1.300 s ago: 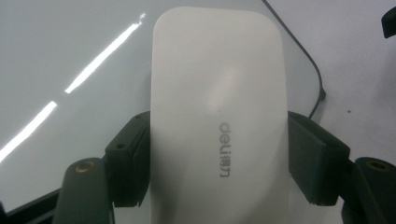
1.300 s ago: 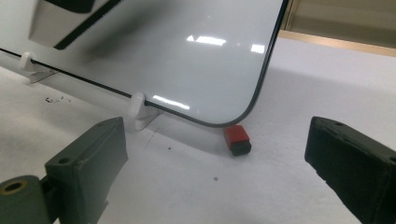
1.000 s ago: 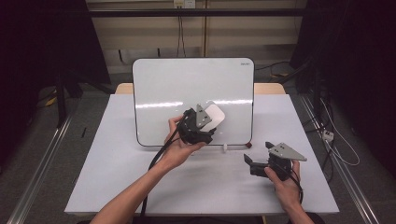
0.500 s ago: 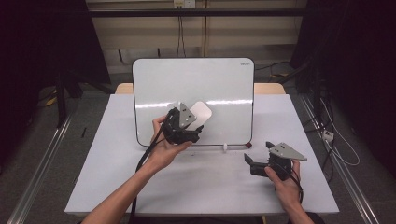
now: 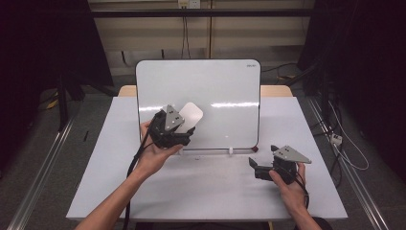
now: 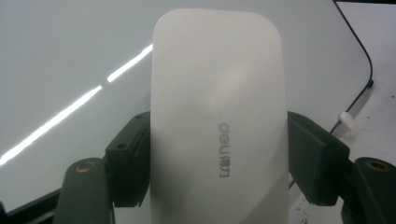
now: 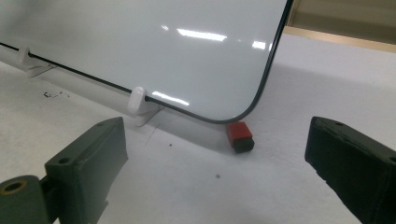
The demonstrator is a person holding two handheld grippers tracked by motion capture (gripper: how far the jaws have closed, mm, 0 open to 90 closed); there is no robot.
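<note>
Left to right, high view. Left gripper, held in the person's left hand above the near left part of the white table, clamped on a white eraser. Eraser: flat oblong block with well-rounded corners, smooth matte white face, lifted off the table and held in front of the lower left part of the whiteboard; contact with the board surface not discernible. In the left gripper view, eraser rising upright between the two black jaws, pads pressed against its long sides at the lower half, grey lettering "deli" printed sideways on the face near the right edge; faint soft sheen across the middle, no marks or stains visible.

Centre: whiteboard standing tilted back on the table, black-edged with rounded corners, surface blank with streaks of reflected light; small white clip at its lower edge.

Right: small red-and-black object lying on the table just beside the board's lower right corner. Right gripper, held in the right hand low over the table, well apart from the eraser; jaws spread wide with nothing between them, aimed toward the board's lower corner, as seen in the right gripper view.
</note>
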